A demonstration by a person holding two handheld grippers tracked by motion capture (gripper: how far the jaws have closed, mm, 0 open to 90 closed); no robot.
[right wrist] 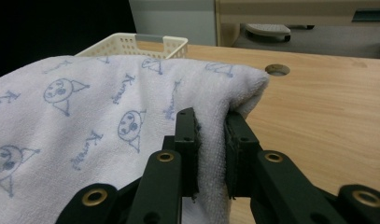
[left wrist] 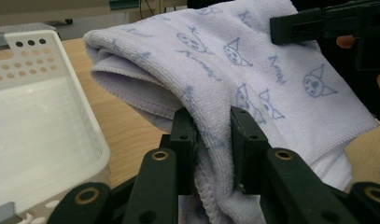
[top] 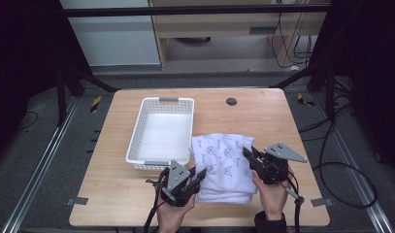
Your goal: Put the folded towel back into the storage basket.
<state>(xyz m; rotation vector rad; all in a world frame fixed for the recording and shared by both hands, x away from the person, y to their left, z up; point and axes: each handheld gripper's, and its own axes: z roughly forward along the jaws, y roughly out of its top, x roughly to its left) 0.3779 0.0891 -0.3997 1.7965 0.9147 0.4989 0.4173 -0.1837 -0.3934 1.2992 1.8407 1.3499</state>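
We see both the left gripper (left wrist: 211,135) and right gripper (right wrist: 211,135) pinching the folded white towel with blue cartoon print (top: 223,160), beside the white perforated plastic basket (top: 137,141).

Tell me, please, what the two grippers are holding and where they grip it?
Both hold the folded towel: the left gripper pinches its left edge, the right gripper its right edge.

Fluffy terry-cloth towel (top: 224,165), perforated glossy plastic basket (top: 162,130), matt wood-grain table (top: 263,116).

The towel (left wrist: 271,79) is cut off at the top edge in the left gripper view, and its pinched fold is hidden between the jaws. The basket (right wrist: 131,45) is largely hidden behind the towel in the right gripper view.
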